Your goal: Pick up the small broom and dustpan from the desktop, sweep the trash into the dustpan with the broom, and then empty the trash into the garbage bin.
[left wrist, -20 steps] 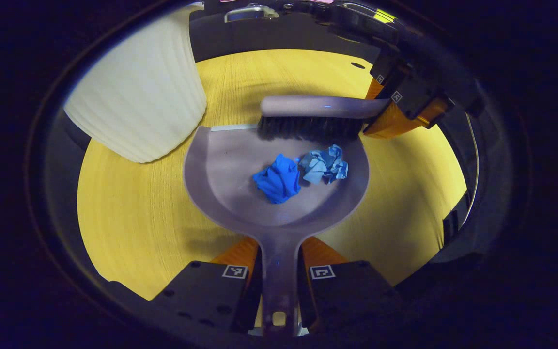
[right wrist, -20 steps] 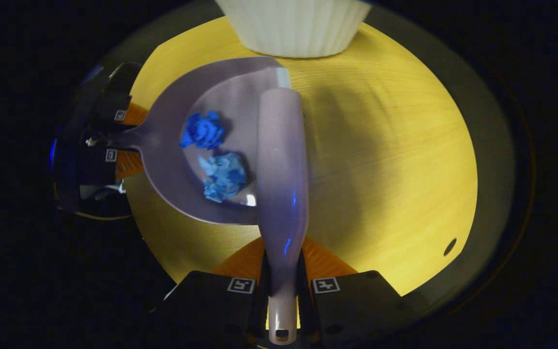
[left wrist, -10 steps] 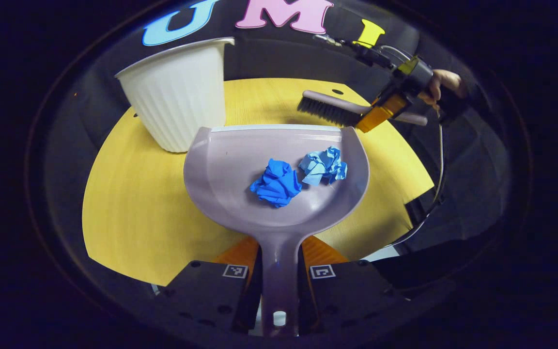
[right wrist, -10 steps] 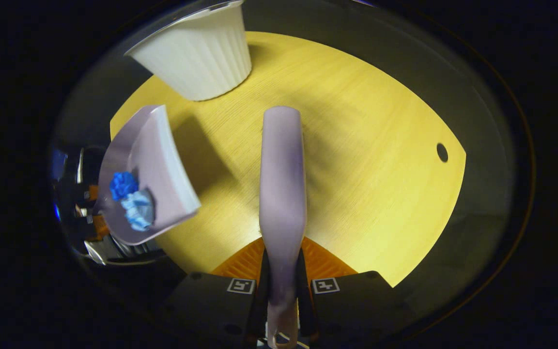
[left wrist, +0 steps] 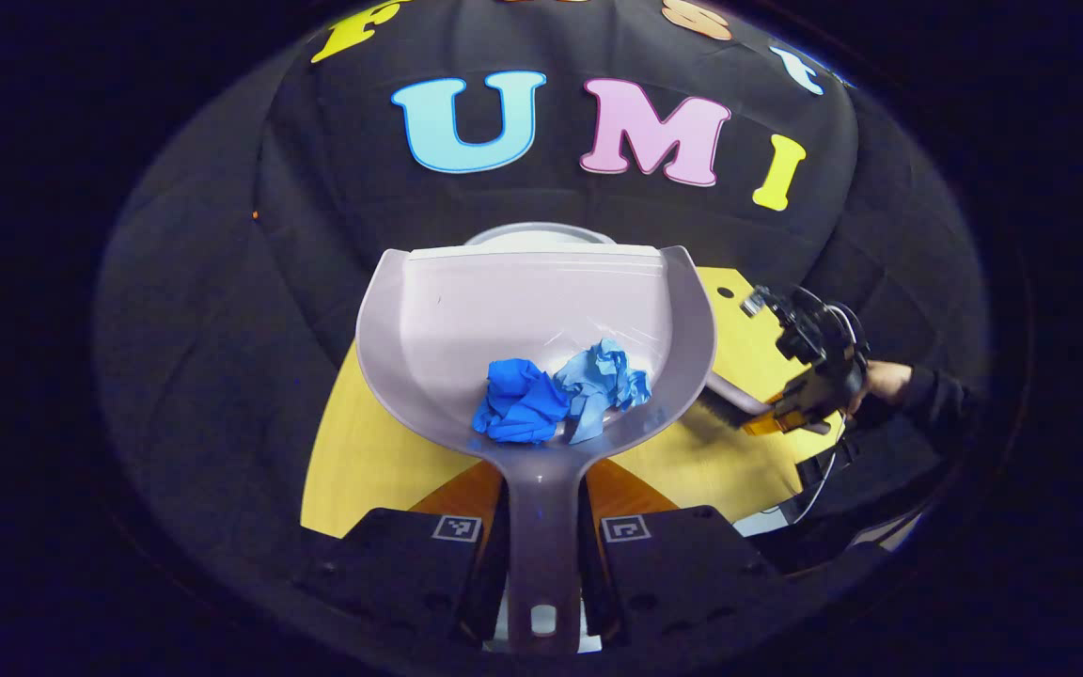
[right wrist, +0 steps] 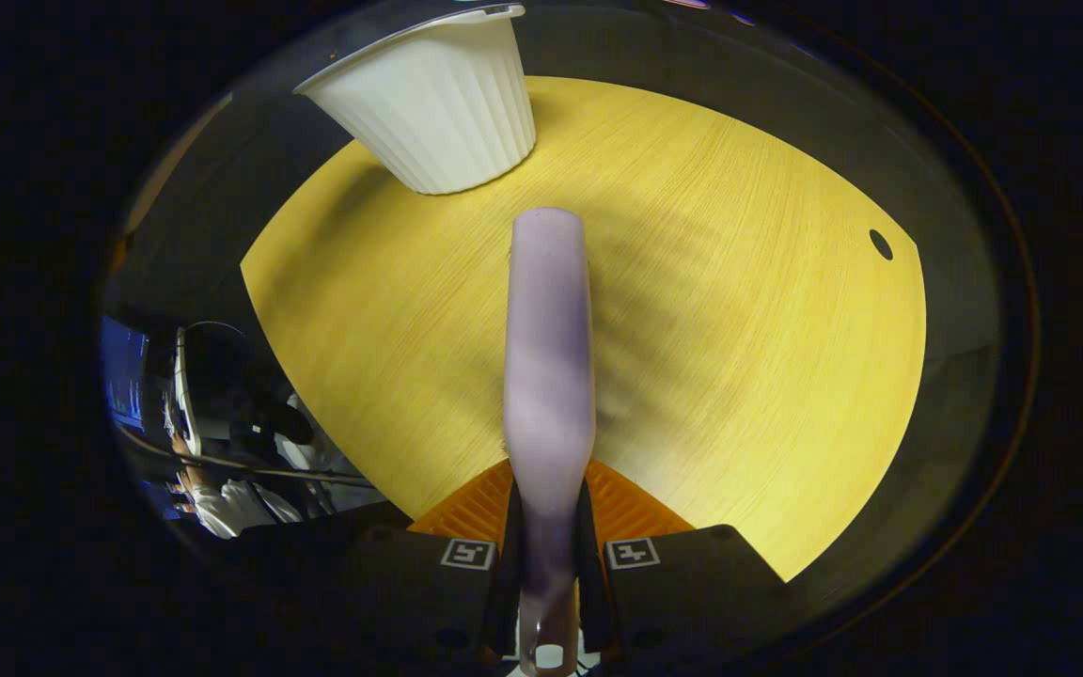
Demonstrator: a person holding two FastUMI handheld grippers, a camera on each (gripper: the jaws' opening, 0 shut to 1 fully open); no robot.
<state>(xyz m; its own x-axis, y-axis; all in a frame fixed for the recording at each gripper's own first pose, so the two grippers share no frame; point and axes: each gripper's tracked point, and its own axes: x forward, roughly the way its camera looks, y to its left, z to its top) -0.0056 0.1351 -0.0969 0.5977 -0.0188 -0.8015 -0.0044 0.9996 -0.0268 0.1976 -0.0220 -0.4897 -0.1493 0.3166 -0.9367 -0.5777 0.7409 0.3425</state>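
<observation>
Holding dustpan (left wrist: 523, 301) aloft: left hand-held gripper (left wrist: 541, 527) clamps its handle, two blue paper wads (left wrist: 556, 395) lying inside.
Dustpan's front lip sits before the white garbage bin (right wrist: 433, 103) rim. Right hand-held gripper (right wrist: 549, 550) clamps the broom (right wrist: 549, 357) handle, above the yellow worktop (right wrist: 739, 329), well apart from the bin.
</observation>
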